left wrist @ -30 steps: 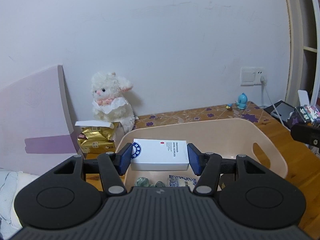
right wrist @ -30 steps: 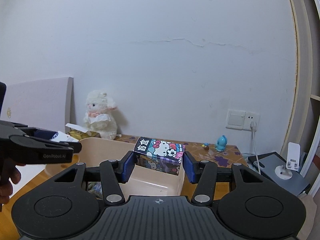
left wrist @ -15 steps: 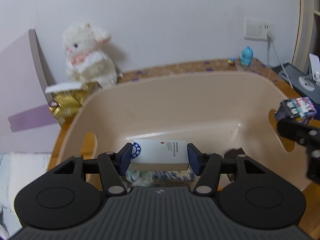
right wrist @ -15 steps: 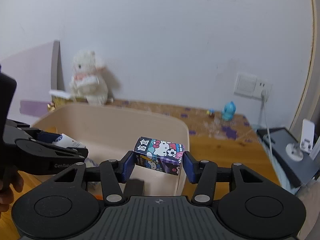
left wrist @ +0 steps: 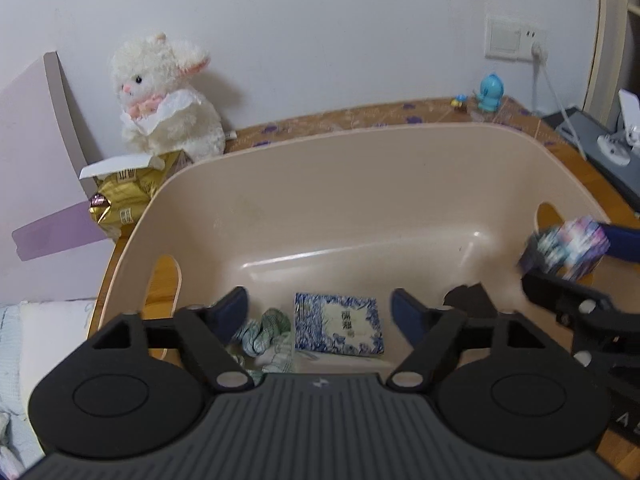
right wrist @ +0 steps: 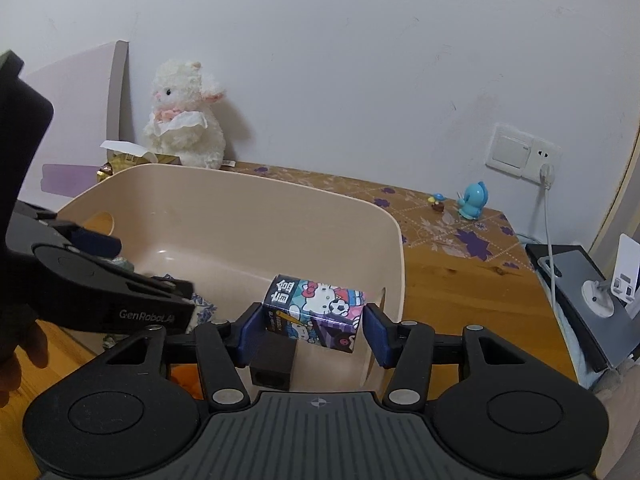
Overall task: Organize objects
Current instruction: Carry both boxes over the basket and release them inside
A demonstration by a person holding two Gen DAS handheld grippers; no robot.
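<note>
A beige plastic bin point(left wrist: 360, 184) fills the left wrist view. My left gripper point(left wrist: 320, 312) hangs open over its near end, with nothing between the fingers. Below it lie a blue-and-white patterned packet point(left wrist: 338, 324) and a green-white cloth point(left wrist: 266, 332). The white box is not in sight. My right gripper point(right wrist: 313, 332) is shut on a Hello Kitty carton point(right wrist: 316, 312), held over the bin's point(right wrist: 240, 216) right end above a black box point(right wrist: 272, 364). The carton point(left wrist: 564, 246) shows blurred at the right of the left wrist view.
A white plush lamb point(left wrist: 164, 96) and an open box of gold packets point(left wrist: 128, 188) stand behind the bin's left corner, by a lilac board point(left wrist: 36, 152). A blue figurine point(right wrist: 474, 200), a wall socket with cable point(right wrist: 520, 150) and a grey device point(right wrist: 580, 300) are to the right.
My left gripper has opened and let go of the white box, which is gone from view. My right gripper has come down over the bin with the carton.
</note>
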